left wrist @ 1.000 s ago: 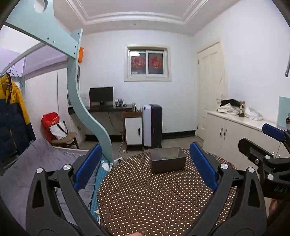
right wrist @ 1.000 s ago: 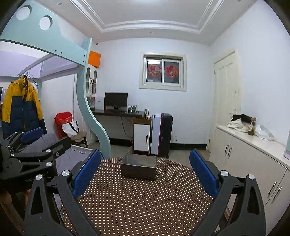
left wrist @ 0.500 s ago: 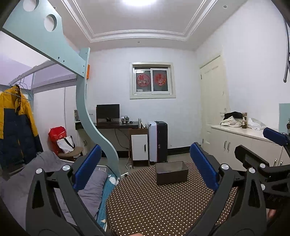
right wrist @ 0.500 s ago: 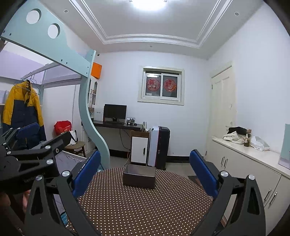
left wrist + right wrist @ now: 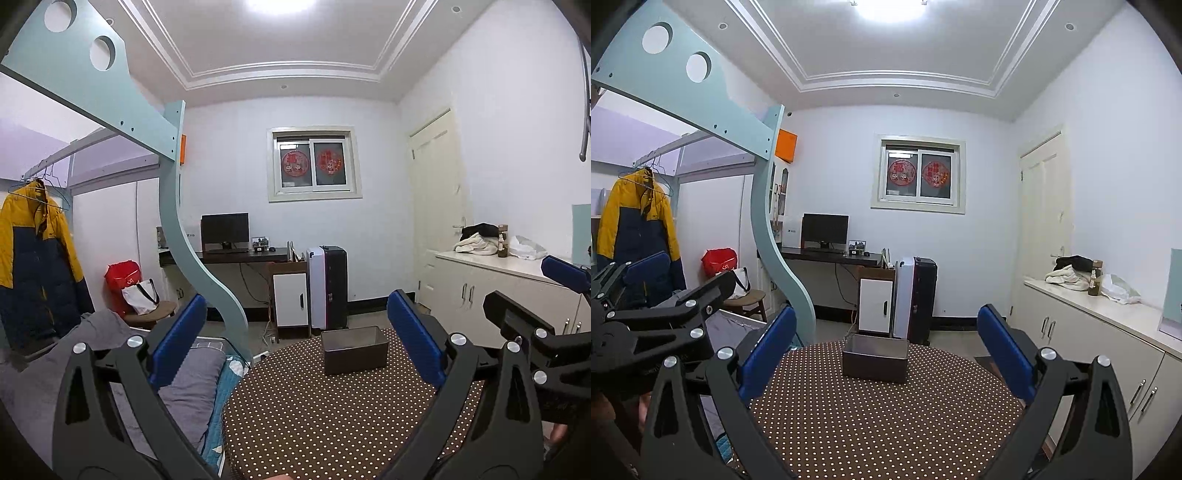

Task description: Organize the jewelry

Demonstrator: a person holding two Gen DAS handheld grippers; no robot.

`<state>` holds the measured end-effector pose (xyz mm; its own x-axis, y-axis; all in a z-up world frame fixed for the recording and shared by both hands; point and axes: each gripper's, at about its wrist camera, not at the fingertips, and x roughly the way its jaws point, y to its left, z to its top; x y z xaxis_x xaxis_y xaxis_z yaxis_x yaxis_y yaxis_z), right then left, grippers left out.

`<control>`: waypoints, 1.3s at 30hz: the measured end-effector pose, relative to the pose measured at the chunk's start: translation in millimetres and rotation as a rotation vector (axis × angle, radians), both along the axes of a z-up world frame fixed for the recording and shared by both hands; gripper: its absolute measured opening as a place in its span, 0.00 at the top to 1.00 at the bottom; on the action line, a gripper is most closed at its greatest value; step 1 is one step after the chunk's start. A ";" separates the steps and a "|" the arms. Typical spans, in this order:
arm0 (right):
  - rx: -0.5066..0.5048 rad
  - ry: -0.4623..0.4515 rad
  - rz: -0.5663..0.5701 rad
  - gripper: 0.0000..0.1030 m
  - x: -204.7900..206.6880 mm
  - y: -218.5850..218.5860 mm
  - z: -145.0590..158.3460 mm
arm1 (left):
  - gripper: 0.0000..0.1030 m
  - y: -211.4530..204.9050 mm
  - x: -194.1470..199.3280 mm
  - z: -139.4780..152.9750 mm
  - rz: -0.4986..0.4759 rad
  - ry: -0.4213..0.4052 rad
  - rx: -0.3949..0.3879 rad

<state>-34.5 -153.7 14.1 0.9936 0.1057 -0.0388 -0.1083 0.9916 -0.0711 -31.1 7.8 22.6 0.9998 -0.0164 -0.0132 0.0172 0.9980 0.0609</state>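
Note:
A dark brown open box (image 5: 355, 350) stands at the far side of a round table with a brown polka-dot cloth (image 5: 325, 417); it also shows in the right wrist view (image 5: 875, 357). No jewelry shows in either view. My left gripper (image 5: 295, 343) is open and empty, held above the table's near left side. My right gripper (image 5: 886, 350) is open and empty, above the near side of the table (image 5: 879, 424). The right gripper shows at the right edge of the left wrist view (image 5: 535, 332), and the left gripper at the left edge of the right wrist view (image 5: 657, 314).
A bed with grey bedding (image 5: 177, 391) lies left of the table under a pale blue loft frame (image 5: 192, 251). White cabinets (image 5: 1108, 343) run along the right wall. A desk with a monitor (image 5: 825, 230) and a suitcase (image 5: 916, 295) stand at the back.
Both grippers have tilted upward and pulled back, so the box and table sit lower and smaller in both views and more ceiling shows. Both stay open.

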 end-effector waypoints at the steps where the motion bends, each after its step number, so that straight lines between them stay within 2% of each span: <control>1: 0.000 0.000 -0.001 0.08 -0.3 0.3 -0.3 | 0.06 -0.2 0.4 -0.1 0.001 0.001 0.001; 39: -0.005 0.021 -0.014 0.08 -0.6 4.9 0.5 | 0.06 1.5 7.0 -4.3 0.027 0.031 0.009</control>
